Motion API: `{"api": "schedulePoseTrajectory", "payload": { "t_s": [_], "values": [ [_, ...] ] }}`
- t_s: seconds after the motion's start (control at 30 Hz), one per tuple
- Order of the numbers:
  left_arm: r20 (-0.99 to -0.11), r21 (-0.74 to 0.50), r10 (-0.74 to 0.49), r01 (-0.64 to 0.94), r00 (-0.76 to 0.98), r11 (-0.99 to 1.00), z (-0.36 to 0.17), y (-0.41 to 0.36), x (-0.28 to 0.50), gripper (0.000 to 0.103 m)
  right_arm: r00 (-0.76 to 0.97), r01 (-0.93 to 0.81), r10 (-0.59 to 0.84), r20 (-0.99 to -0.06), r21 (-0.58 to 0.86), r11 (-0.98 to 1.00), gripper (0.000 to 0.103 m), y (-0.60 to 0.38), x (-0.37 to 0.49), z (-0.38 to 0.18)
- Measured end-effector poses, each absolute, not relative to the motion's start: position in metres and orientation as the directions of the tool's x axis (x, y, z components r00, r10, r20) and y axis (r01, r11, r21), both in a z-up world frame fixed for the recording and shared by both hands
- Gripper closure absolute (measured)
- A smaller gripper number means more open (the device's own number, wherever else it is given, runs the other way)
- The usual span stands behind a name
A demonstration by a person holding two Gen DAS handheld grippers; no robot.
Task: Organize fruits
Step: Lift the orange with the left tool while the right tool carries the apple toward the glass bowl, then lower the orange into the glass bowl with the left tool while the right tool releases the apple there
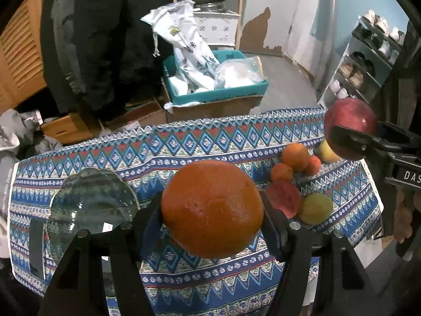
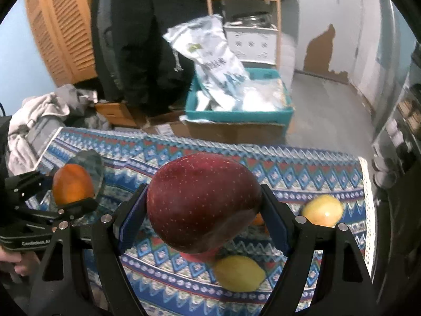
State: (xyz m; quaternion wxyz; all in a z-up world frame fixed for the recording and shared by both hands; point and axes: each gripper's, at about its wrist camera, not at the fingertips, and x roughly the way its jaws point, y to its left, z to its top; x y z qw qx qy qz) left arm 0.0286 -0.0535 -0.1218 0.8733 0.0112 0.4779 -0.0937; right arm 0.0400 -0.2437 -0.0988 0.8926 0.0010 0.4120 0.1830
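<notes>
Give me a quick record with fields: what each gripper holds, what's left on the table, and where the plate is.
left gripper: shut on orange
right gripper: shut on red apple
both fruits: lifted off the patterned tablecloth
glass plate: empty, at the cloth's left end
fruit pile: on the cloth's right side; oranges, red and yellow fruits

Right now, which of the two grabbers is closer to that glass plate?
Left. The left gripper, clamped on an orange, hangs beside the glass plate; the right gripper, holding a red apple, is over the fruit pile.
</notes>
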Motion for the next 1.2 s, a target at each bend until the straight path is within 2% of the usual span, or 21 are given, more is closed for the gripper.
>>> {"api": "schedulePoseTrajectory", "payload": {
  "t_s": [0.6, 1.2],
  "values": [
    [-0.81, -0.104, -0.126, 0.072, 0.572, 0.992, -0.103, 0.015, 0.014, 0.034, 0.521, -0.471, 0.432, -0.737, 0.174, 0.865, 0.022, -0.148, 0.051, -0.089],
    [-0.831, -0.117, -0.036, -0.112, 0.555, 0.987, -0.122, 0.102, 0.004, 0.034, 0.42, -0.573, 0.486, -0.767, 0.191, 0.797, 0.022, -0.05, 0.066, -0.104]
  ]
}}
